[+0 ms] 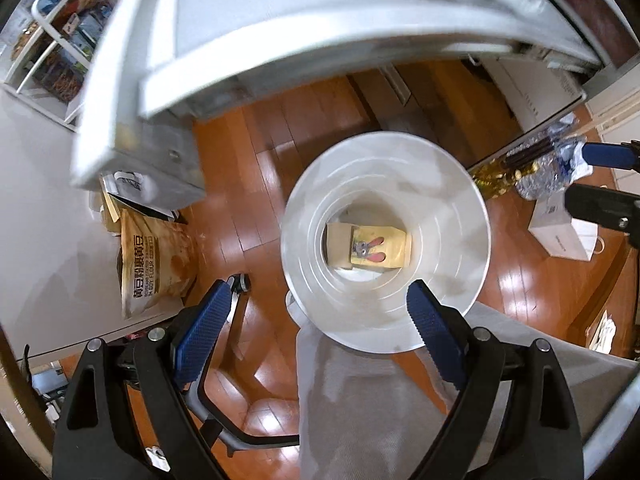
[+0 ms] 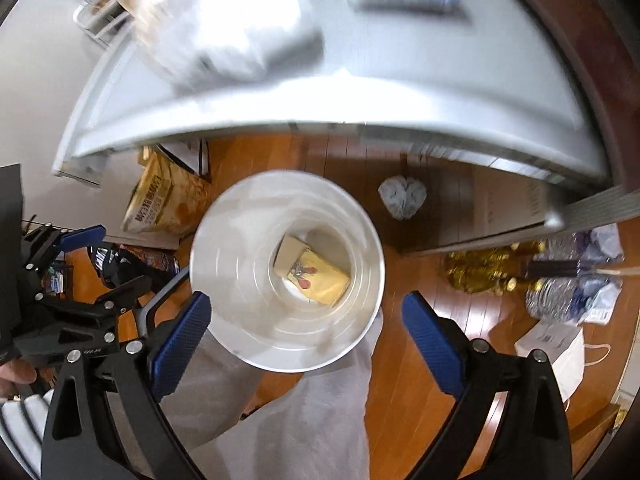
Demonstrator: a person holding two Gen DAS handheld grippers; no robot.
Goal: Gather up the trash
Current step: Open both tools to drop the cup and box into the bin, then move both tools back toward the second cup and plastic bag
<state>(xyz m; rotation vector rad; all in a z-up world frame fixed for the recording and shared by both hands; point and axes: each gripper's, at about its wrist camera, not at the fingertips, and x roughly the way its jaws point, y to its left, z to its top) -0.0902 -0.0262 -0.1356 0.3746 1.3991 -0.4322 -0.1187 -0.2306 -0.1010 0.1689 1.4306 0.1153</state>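
Note:
A white round bin (image 1: 316,216) stands on the wooden floor below both grippers; it also shows in the right wrist view (image 2: 224,264). At its bottom lies a yellow carton with a rabbit picture (image 1: 370,247), also seen from the right (image 2: 322,276). My left gripper (image 1: 320,324) is open and empty above the bin's near rim. My right gripper (image 2: 306,330) is open and empty above the bin. A crumpled white wrapper (image 2: 402,197) lies on the floor beyond the bin, in mid-air or resting, I cannot tell.
A grey table edge (image 1: 360,52) hangs over the far side, with blurred bags (image 2: 224,36) on top. A brown soy-flour bag (image 1: 156,256) leans at the left. Gold foil and plastic bottles (image 2: 560,276) and a white paper bag (image 2: 556,350) lie at the right.

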